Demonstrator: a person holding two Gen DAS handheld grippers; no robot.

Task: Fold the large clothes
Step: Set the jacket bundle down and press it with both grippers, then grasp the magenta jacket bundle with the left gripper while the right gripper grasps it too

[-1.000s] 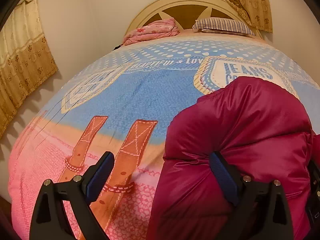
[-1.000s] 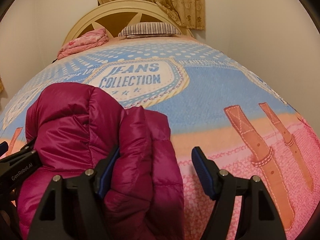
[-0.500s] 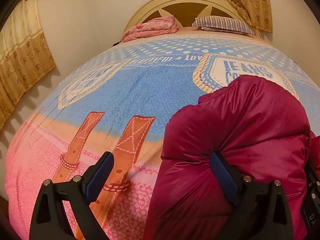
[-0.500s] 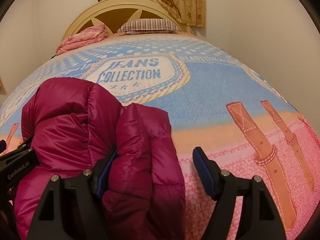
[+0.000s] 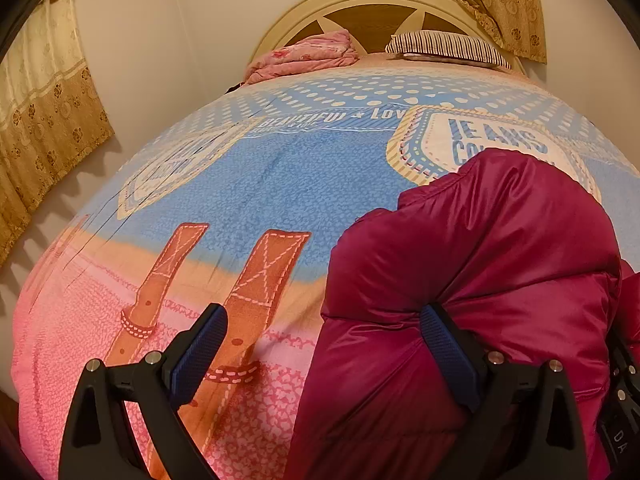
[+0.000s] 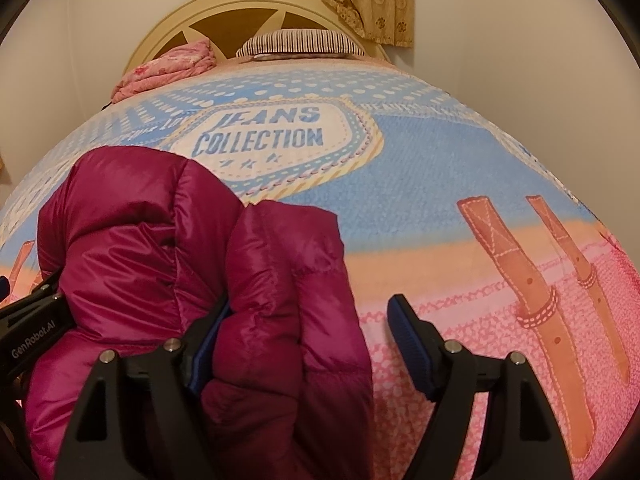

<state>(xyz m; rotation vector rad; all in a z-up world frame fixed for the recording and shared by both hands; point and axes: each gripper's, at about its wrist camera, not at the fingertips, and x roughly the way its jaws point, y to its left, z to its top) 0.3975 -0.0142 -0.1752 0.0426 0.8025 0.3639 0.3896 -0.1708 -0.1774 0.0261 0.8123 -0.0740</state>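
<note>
A maroon puffer jacket (image 5: 500, 260) lies bunched in a folded heap on the printed bedspread (image 5: 280, 184), near the front edge. My left gripper (image 5: 322, 320) is open. Its right finger (image 5: 448, 344) digs into the jacket's left side, and its left finger hangs over bare bedspread. In the right wrist view the jacket (image 6: 160, 248) fills the lower left. My right gripper (image 6: 310, 312) is open wide, its left finger (image 6: 212, 328) against a jacket fold that bulges between the fingers. The right pad stays off the fabric. The left gripper's body (image 6: 36, 328) shows at the left edge.
A folded pink blanket (image 5: 308, 56) and a striped pillow (image 5: 444, 46) rest by the cream headboard (image 5: 360, 0) at the far end. Curtains (image 5: 44, 120) hang on the left wall and behind the headboard. Bedspread (image 6: 480, 240) lies bare right of the jacket.
Both views have shifted very slightly. The right gripper's fingers stand a little wider apart. The jacket keeps its shape and place.
</note>
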